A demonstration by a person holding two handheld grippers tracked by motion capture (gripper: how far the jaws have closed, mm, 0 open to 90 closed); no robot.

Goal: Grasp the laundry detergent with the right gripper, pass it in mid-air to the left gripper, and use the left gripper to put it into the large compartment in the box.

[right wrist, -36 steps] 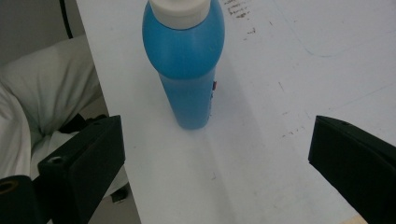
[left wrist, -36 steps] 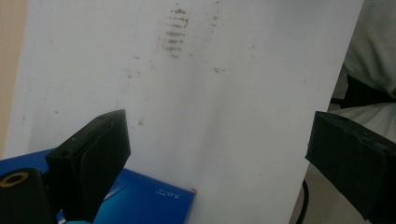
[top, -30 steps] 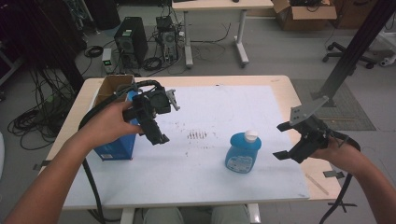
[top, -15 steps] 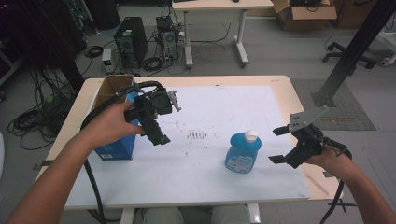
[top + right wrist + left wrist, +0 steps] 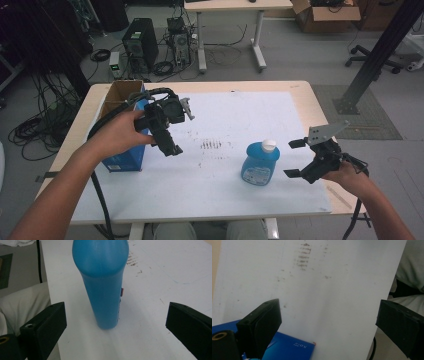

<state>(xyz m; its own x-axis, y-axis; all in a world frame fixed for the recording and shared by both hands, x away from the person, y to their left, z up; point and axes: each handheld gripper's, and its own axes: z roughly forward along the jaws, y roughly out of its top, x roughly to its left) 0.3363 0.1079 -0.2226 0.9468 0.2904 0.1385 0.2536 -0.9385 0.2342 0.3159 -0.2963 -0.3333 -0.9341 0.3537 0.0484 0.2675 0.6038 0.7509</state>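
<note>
Right gripper [image 5: 296, 158] fingers wide open, empty, just beside upright bottle [image 5: 260, 161]; a clumsy approach could tip it. Left gripper [image 5: 327, 322] open, empty, near box [image 5: 125, 150].

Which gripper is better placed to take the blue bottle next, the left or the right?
The right gripper, probably: its jaws are open and face the blue bottle close by. The left gripper hangs over the blue box, farther away.

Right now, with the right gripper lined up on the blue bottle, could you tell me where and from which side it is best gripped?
Grip the blue bottle on its straight lower body, below the rounded shoulder, coming in level from the table's right edge, where the right gripper already waits open. The bottle stands upright and seems narrow enough edge-on to fit between the jaws; its white cap is probably too small and high for a steady hold.
</note>
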